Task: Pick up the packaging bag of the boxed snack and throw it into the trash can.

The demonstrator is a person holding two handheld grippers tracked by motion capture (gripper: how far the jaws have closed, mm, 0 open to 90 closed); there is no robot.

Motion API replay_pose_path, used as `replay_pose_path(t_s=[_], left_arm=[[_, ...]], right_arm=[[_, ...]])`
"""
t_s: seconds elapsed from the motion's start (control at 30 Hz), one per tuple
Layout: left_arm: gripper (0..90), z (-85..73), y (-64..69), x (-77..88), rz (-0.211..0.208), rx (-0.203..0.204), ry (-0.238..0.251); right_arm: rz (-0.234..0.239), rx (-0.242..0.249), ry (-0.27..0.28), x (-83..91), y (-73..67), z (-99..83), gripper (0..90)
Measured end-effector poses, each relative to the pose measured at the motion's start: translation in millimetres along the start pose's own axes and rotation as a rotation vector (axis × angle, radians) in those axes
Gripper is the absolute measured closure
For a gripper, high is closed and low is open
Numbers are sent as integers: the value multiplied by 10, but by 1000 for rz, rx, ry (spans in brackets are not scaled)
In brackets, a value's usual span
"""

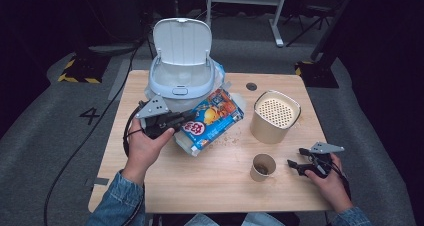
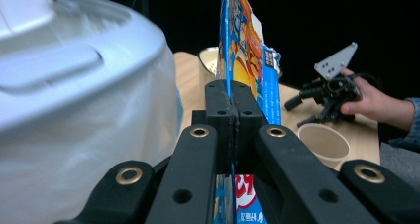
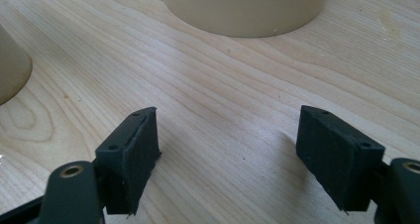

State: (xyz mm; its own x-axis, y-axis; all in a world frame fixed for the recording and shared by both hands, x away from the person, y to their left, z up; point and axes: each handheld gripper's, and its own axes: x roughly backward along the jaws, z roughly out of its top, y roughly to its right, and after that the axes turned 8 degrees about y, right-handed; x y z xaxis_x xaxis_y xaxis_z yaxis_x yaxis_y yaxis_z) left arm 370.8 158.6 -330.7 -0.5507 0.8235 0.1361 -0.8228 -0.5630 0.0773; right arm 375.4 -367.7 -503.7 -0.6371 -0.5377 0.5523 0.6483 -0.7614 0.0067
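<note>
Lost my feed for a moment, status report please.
Left gripper shut on snack bag, beside open bin. Right gripper open, empty, near paper cup. Crumbs on table.

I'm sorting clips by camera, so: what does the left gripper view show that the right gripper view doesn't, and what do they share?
Left gripper view: the left gripper, shut on the edge of the blue snack bag, the white bin beside it, and the right gripper in a hand. Right gripper view: the right gripper's two pads apart above bare wood. Both share the wooden table, the paper cup and the tan canister.
</note>
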Motion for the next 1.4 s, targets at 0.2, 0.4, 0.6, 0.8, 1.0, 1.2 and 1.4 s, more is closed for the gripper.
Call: replay_pose_path(t_s=[0.2,0.4,0.6,0.8,1.0,1.2,1.4], left_arm=[[891,191,-52,65,30,-6,58],[890,340,-93,108,47,-13,90],[890,530,-170,143,62,-16,131],[889,675,-192,150,63,-23,150],[889,830,-221,176,69,-35,160],[889,1007,-286,187,94,-52,195],[889,1115,-401,102,122,-34,239]], right_arm=[[1,-2,0,0,-1,-1,247],[-2,1,0,0,0,-1,248],[-2,1,1,0,-1,-1,248],[-3,1,0,1,-1,-1,248],[-3,1,0,0,-1,-1,248],[-1,-1,-1,1,-3,-1,248],[-1,-1,0,1,-3,-1,248]])
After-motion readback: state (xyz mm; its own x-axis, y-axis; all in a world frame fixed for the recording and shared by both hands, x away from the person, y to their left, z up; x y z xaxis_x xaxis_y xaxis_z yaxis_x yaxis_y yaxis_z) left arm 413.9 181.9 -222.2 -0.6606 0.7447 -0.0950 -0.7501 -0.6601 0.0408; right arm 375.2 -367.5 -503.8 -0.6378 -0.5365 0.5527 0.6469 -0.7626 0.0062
